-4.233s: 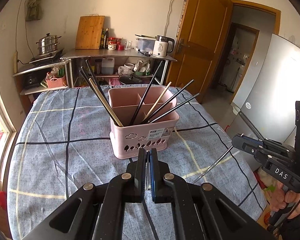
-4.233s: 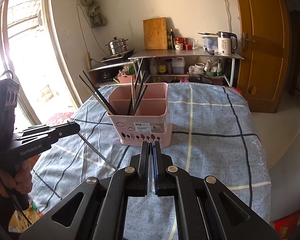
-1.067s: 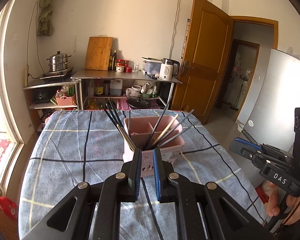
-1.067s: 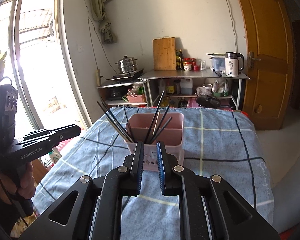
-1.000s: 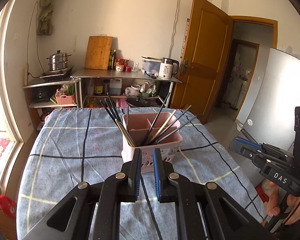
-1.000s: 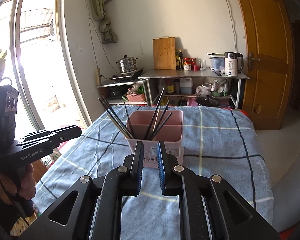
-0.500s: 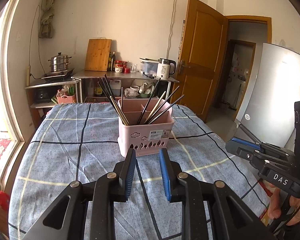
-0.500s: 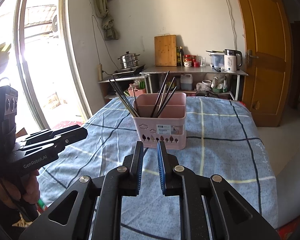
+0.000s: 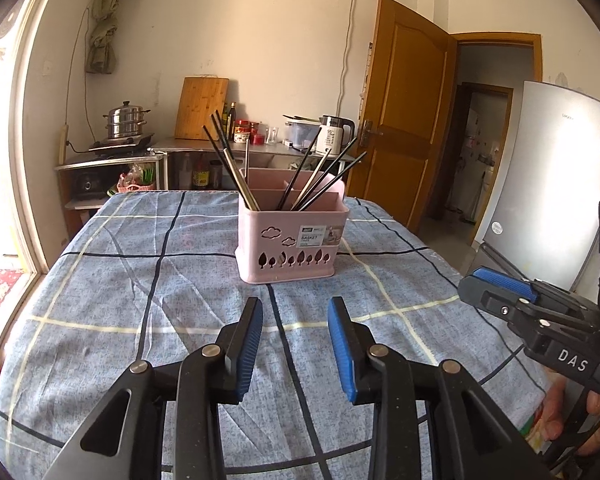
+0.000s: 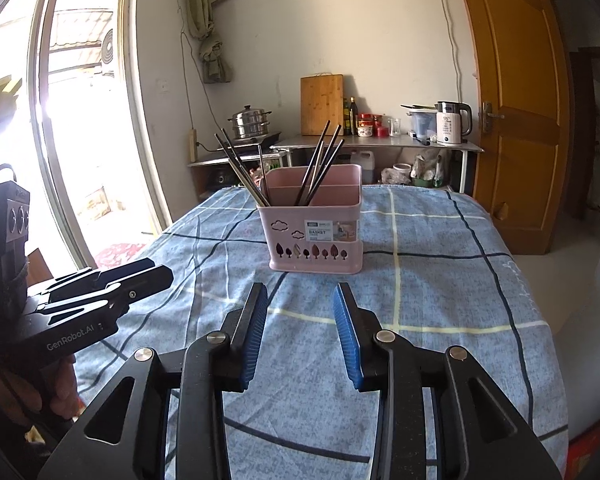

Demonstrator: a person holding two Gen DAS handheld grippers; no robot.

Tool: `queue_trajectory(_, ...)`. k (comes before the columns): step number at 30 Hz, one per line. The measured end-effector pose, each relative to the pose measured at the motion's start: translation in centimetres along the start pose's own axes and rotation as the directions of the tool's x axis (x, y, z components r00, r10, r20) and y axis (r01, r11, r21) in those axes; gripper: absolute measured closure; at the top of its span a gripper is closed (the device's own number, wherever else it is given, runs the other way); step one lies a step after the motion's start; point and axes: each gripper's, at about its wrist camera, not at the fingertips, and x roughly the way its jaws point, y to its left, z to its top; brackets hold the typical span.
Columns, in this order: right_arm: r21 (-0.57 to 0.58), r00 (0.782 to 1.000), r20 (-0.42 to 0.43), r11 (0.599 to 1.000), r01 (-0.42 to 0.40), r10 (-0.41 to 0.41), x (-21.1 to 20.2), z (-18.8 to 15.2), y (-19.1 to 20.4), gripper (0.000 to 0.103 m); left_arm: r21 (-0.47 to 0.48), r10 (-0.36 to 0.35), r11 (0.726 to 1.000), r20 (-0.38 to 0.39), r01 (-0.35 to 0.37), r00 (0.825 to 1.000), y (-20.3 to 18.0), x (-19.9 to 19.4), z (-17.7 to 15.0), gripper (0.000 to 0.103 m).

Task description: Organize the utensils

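A pink utensil basket point(image 9: 292, 240) stands upright in the middle of the table, also in the right wrist view point(image 10: 314, 228). Several dark and pale chopsticks point(image 9: 324, 176) lean in its compartments, some at the left point(image 10: 240, 172), some in the middle point(image 10: 320, 164). My left gripper point(image 9: 295, 346) is open and empty, low over the cloth in front of the basket. My right gripper point(image 10: 300, 338) is open and empty, also short of the basket. Each gripper shows in the other's view: the right one point(image 9: 500, 296), the left one point(image 10: 112, 284).
The table carries a blue checked cloth point(image 9: 140, 288). Behind it stand a metal shelf with a kettle point(image 10: 452, 122), a cutting board point(image 9: 202, 108) and a steamer pot point(image 9: 124, 124). A fridge point(image 9: 560, 200) and a wooden door point(image 10: 516, 120) are at the right, a window point(image 10: 72, 120) at the left.
Both grippers opened wide, having been shut on chopsticks earlier and empty since. Both views have drawn back and dropped lower, so the basket sits farther off.
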Motion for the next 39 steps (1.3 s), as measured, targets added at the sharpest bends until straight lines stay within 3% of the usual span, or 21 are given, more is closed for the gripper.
queue_trajectory(39, -0.01, 0.999, -0.013, 1.0, 0.029, -0.029, 0.25, -0.74, 0.5, 0.068, -0.001, 0.01, 1.0, -0.035, -0.01, 0.999, 0.28, 0.78, -1.07, 0.07)
